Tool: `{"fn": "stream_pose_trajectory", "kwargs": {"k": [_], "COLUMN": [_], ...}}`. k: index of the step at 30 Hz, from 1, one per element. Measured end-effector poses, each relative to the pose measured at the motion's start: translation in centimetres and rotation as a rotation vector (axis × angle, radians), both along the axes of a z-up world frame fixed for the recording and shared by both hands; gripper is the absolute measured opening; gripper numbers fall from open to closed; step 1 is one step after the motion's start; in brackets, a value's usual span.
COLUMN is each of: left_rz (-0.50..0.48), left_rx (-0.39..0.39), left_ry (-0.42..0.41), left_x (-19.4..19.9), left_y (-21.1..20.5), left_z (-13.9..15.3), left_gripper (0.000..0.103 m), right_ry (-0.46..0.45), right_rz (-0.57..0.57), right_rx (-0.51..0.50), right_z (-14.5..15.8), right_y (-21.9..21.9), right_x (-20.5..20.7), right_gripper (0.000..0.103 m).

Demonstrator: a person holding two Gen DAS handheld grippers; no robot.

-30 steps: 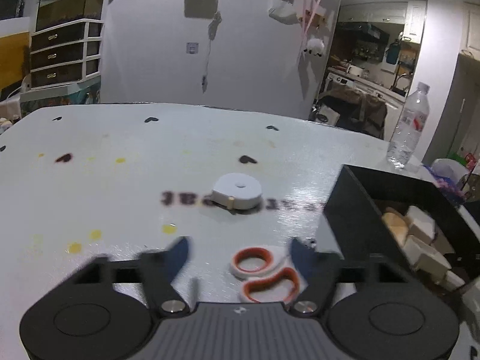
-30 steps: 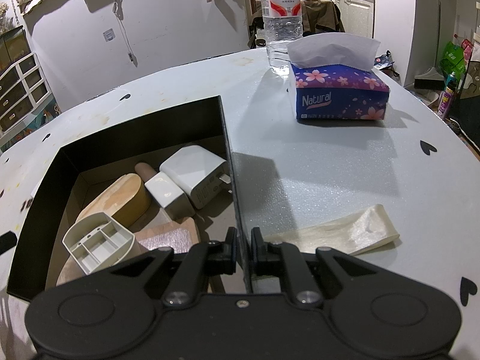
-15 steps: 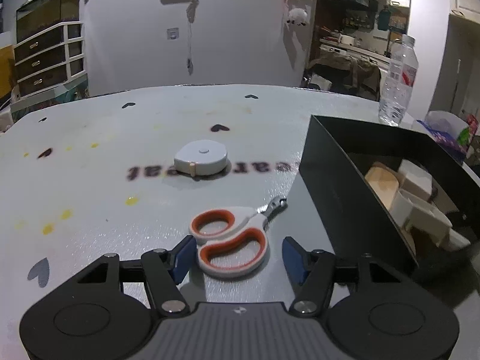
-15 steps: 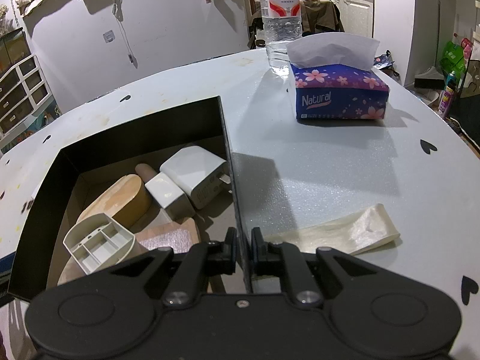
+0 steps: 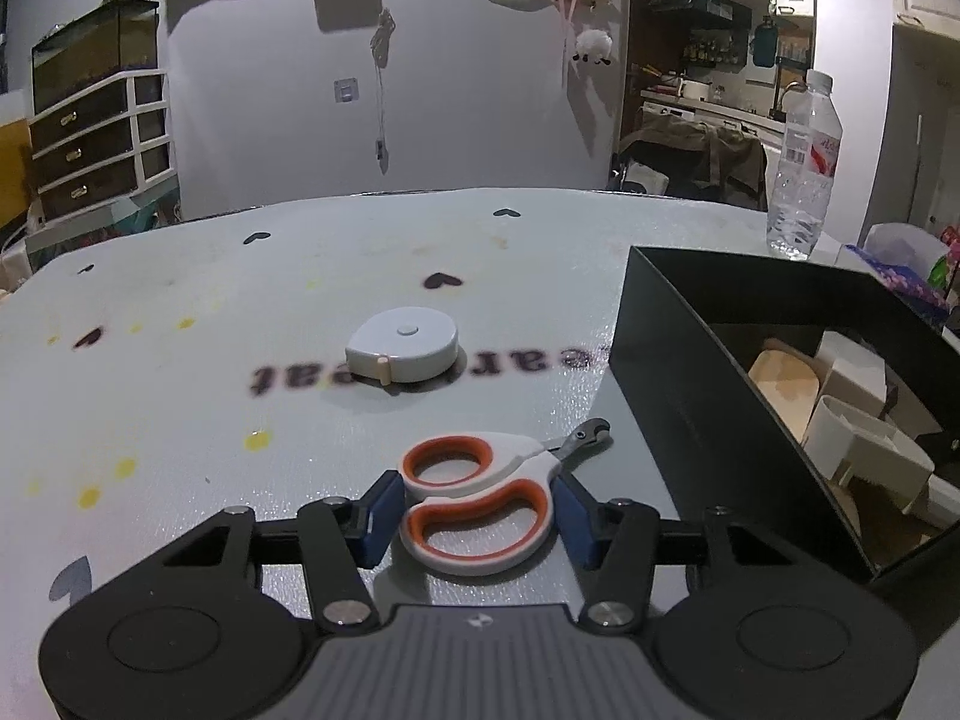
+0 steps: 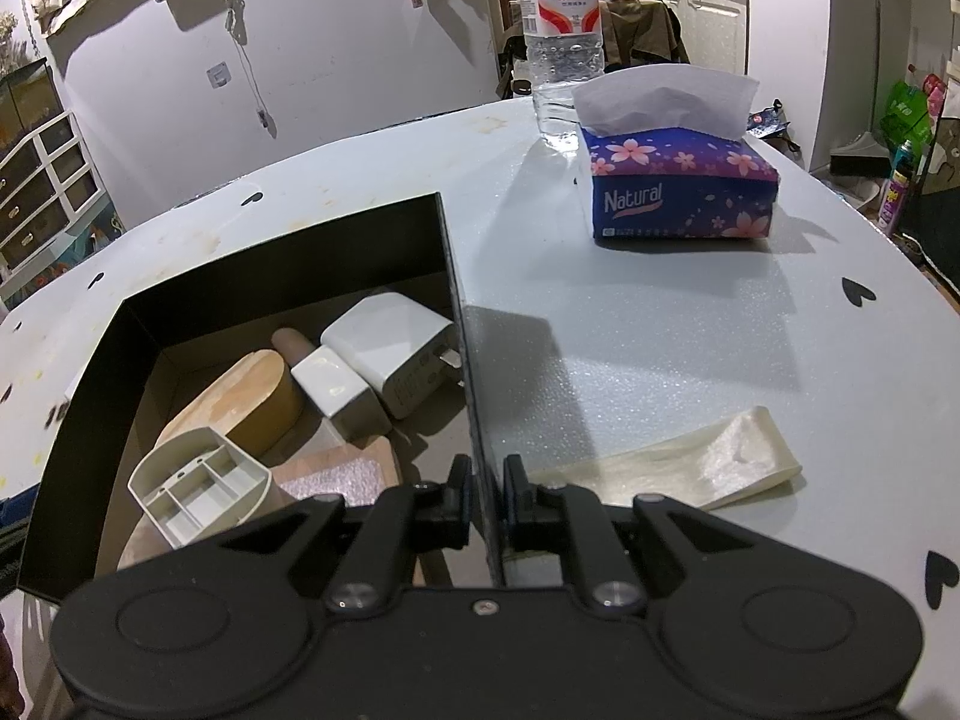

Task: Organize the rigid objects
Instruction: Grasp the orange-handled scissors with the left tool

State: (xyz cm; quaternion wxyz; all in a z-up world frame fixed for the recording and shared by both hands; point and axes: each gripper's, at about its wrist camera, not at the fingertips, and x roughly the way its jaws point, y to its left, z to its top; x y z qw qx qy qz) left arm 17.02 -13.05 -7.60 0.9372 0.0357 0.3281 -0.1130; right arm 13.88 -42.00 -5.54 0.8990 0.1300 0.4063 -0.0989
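White clippers with orange-lined handles lie on the white table, blade tip pointing right. My left gripper has its blue pads against both sides of the handles. A white round tape measure lies further back. The black box stands to the right. In the right wrist view my right gripper is shut on the right wall of the black box. Inside lie a white charger, a white block, a wooden oval piece and a white divided tray.
A blue tissue pack and a water bottle stand at the back right of the table. A cream plastic strip lies near the right gripper. The bottle also shows in the left wrist view.
My left gripper has moved forward over the clippers and closed its pads onto the handles. The right gripper has kept its hold on the box wall.
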Motion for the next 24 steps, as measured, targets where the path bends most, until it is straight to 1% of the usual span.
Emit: {"fn": "stream_pose_trajectory", "kwargs": {"k": [3, 7, 9, 10, 11, 12, 13, 17, 22, 23, 24], "left_rz": [0.006, 0.033, 0.041, 0.041, 0.024, 0.039, 0.035, 0.021, 0.030, 0.037, 0.049], "left_rx": [-0.067, -0.121, -0.144, -0.151, -0.173, -0.181, -0.186, -0.182, -0.164, -0.158, -0.152], "left_ry": [0.007, -0.020, -0.036, -0.045, -0.052, -0.040, -0.046, -0.043, -0.027, -0.021, -0.015], "left_x": [0.1, 0.0, 0.0, 0.1, 0.1, 0.3, 0.5, 0.6, 0.1, 0.1, 0.2], "left_y": [1.0, 2.3, 2.9, 3.0, 3.2, 3.3, 3.4, 3.4, 3.9, 4.3, 4.7], "left_z": [0.5, 1.7, 2.5, 2.9, 3.3, 3.8, 4.1, 4.4, 3.8, 3.5, 3.3], "left_gripper": [0.055, 0.054, 0.052, 0.046, 0.009, 0.004, 0.000, 0.000, 0.002, 0.007, 0.017], "right_ry": [0.000, -0.001, 0.000, 0.000, 0.000, 0.000, -0.001, 0.000, -0.001, -0.001, -0.001], "right_rz": [0.000, 0.000, 0.000, 0.001, 0.000, 0.000, 0.000, 0.000, 0.000, 0.000, 0.000], "right_rx": [0.001, 0.001, 0.000, 0.000, 0.000, 0.001, 0.001, 0.001, 0.001, 0.001, 0.001], "right_z": [0.0, 0.0, 0.0, 0.0, 0.0, 0.0, 0.0, 0.0, 0.0, 0.0, 0.0], "right_y": [0.0, 0.0, 0.0, 0.0, 0.0, 0.0, 0.0, 0.0, 0.0, 0.0, 0.0], "right_x": [0.0, 0.1, 0.0, 0.1, 0.1, 0.0, 0.0, 0.0, 0.1, 0.0, 0.0], "right_gripper": [0.013, 0.013, 0.013, 0.013, 0.013, 0.013, 0.013, 0.013, 0.013, 0.013, 0.013]}}
